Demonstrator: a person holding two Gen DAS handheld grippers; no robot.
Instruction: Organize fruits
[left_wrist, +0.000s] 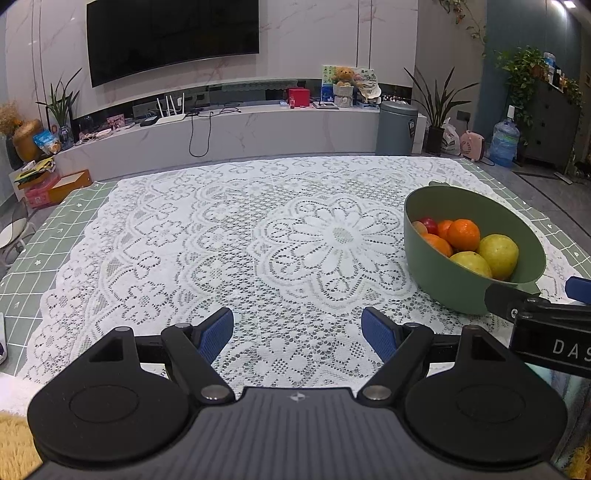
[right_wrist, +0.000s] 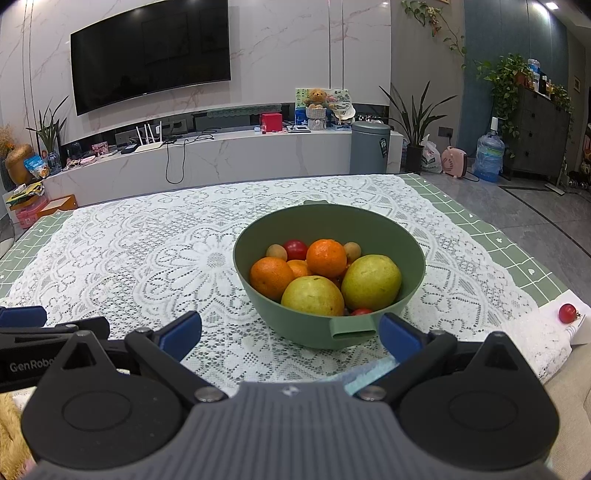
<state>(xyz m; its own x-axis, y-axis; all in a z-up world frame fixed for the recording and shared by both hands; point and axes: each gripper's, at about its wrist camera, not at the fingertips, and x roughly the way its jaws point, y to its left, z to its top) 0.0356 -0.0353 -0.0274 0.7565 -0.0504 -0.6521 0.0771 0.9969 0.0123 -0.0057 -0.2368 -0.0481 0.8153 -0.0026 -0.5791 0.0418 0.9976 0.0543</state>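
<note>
Left hand-held gripper (left_wrist: 297, 334): we see its two blue pads spread wide and holding nothing, low above the lace cloth (left_wrist: 229, 236) at the near side of the desk (left_wrist: 22, 254).
Right hand-held gripper (right_wrist: 290, 332): we see it spread wide too, with nothing between the pads. Its right pad sits just beside the near tab of the bowl; we cannot tell if they touch.
Bowl (right_wrist: 295, 332): a green bowl that stands upright on the lace cloth, in the right half of the desk. From the left wrist view it is to the right of the left hand-held gripper, and the right hand-held gripper comes in at the bowl's near rim.
Fruits in the bowl: we count two yellow-green round fruits (right_wrist: 371, 282) at the front, touching each other, and oranges (right_wrist: 327, 257) behind and to the left of them. At the back there is a red cherry tomato (right_wrist: 295, 249) between two small tan fruits (right_wrist: 277, 252). One more red piece shows at the near rim, mostly hidden.
Loose tomato (right_wrist: 567, 313): one small red tomato lies outside the bowl, well apart from it, on a white sheet (right_wrist: 580, 328) at the right edge of the desk.
Desk cover: a green grid mat shows around the lace cloth.
</note>
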